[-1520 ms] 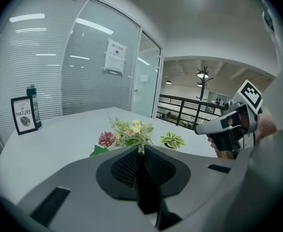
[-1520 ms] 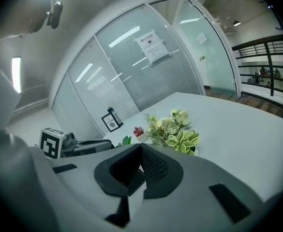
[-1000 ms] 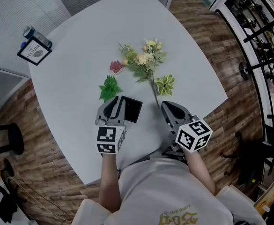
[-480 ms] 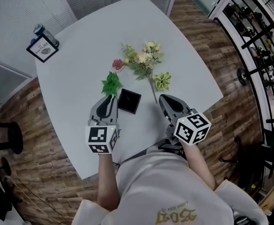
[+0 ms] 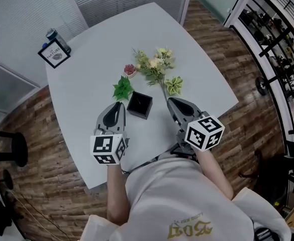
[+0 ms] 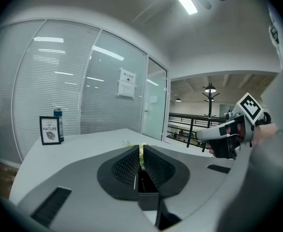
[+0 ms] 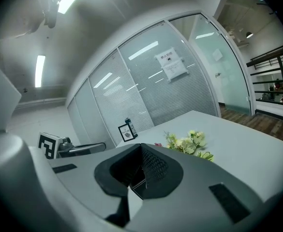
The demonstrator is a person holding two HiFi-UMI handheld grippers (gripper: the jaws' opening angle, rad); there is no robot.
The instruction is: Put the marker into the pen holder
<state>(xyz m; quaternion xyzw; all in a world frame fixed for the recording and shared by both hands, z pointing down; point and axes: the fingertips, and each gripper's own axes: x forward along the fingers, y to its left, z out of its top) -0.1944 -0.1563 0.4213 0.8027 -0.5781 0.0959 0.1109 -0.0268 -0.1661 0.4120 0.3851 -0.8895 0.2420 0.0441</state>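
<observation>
White table bears pen holder; left gripper, right gripper closed, empty.

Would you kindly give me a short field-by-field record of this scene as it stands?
table: white, on a wood floor
pen holder: black, square, on the table between the two grippers
marker: not seen in any view
flowers: lying on the table, just beyond the pen holder
sign: small frame at the far left corner, bottle behind it
left gripper: jaws together, nothing held
right gripper: jaws together, nothing held
</observation>
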